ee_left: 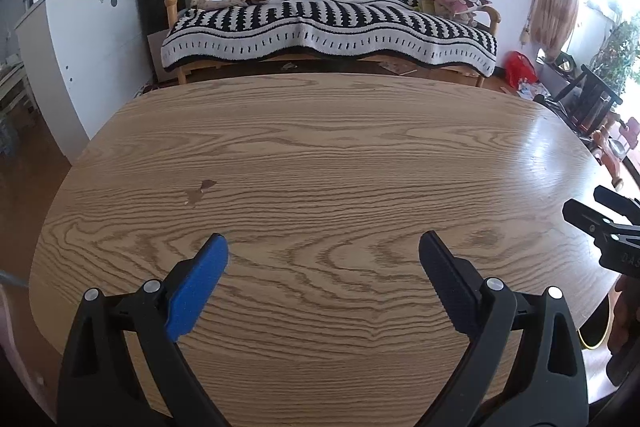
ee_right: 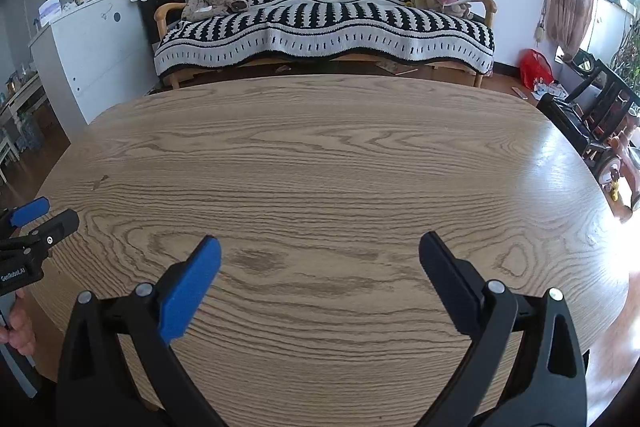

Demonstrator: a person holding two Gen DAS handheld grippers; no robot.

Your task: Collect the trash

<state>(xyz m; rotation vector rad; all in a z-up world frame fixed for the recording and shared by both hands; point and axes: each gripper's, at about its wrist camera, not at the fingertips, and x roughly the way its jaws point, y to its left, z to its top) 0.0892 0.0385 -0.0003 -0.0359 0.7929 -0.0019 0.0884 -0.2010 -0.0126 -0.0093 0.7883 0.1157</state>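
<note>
My left gripper point(ee_left: 324, 247) is open and empty, held over the near part of a wooden table point(ee_left: 320, 155). My right gripper point(ee_right: 320, 247) is open and empty too, over the same table point(ee_right: 320, 155). Each gripper shows at the edge of the other's view: the right one at the right edge of the left wrist view point(ee_left: 600, 223), the left one at the left edge of the right wrist view point(ee_right: 36, 219). A small brown scrap with a pale smear point(ee_left: 202, 189) lies on the table ahead and left of my left gripper; it also shows in the right wrist view point(ee_right: 100, 181).
A sofa with a black-and-white blanket point(ee_left: 328, 23) stands behind the table. A white cabinet point(ee_left: 80, 39) is at the left. A red bag point(ee_left: 520, 67) and litter lie on the floor at the right, near dark chairs point(ee_right: 592, 111).
</note>
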